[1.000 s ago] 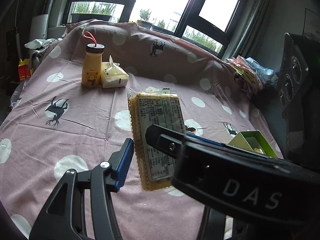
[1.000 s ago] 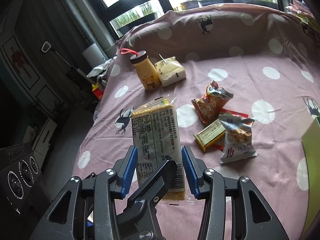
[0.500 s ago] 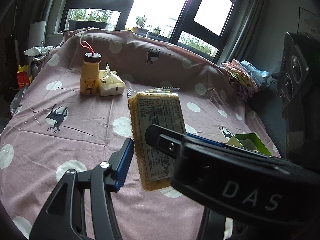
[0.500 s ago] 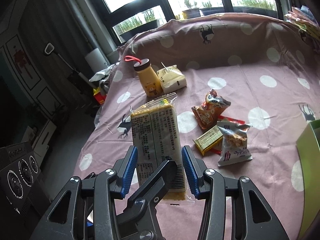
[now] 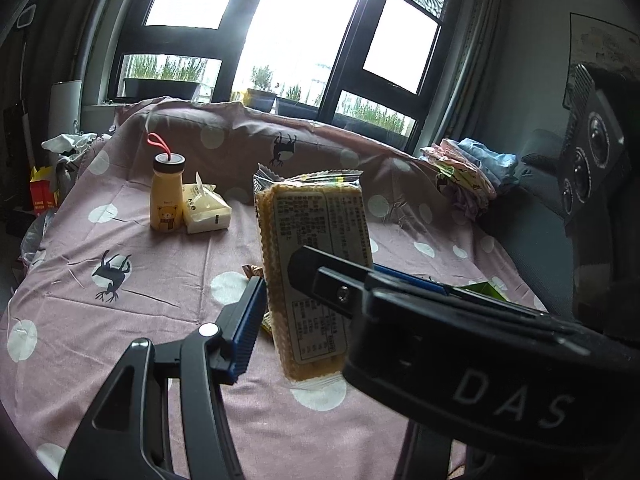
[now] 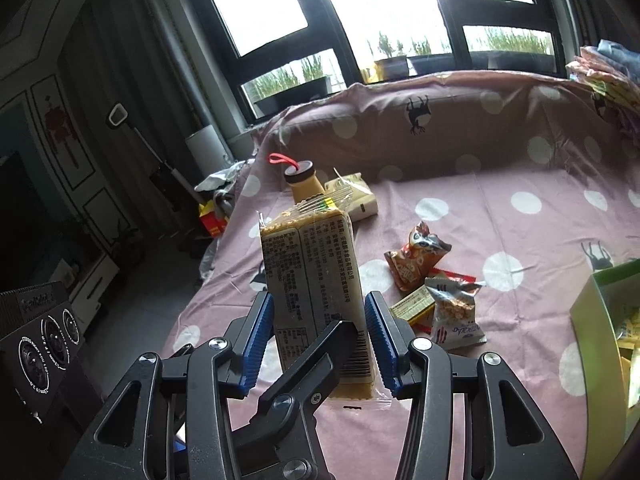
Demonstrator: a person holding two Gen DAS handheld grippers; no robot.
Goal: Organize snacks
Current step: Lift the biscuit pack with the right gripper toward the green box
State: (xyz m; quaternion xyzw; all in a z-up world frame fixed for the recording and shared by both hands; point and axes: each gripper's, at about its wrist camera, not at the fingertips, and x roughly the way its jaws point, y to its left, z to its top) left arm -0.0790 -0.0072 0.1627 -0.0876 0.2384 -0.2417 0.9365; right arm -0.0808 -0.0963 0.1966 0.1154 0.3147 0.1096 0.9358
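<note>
A long clear pack of yellow crackers (image 5: pixel 316 264) is held up off the pink dotted bedsheet (image 5: pixel 120 240). My left gripper (image 5: pixel 340 304) is shut on the pack across its flat faces. My right gripper (image 6: pixel 320 332) straddles the same pack (image 6: pixel 312 280), its blue pads (image 6: pixel 260 340) touching or nearly touching the pack's edges. Several small snack bags (image 6: pixel 424 264) lie on the sheet to the right. A green box (image 6: pixel 600 320) stands open at the right edge.
A yellow bear bottle (image 5: pixel 166 196) with a red loop and a white wrapped pack (image 5: pixel 206 210) stand at the back left of the sheet. Folded clothes (image 5: pixel 468 176) lie at the back right. A dark cabinet (image 6: pixel 48 160) is left of the bed.
The cracker pack has been lifted off the sheet and tilted upright, with both grippers rising with it. The view now takes in more of the window.
</note>
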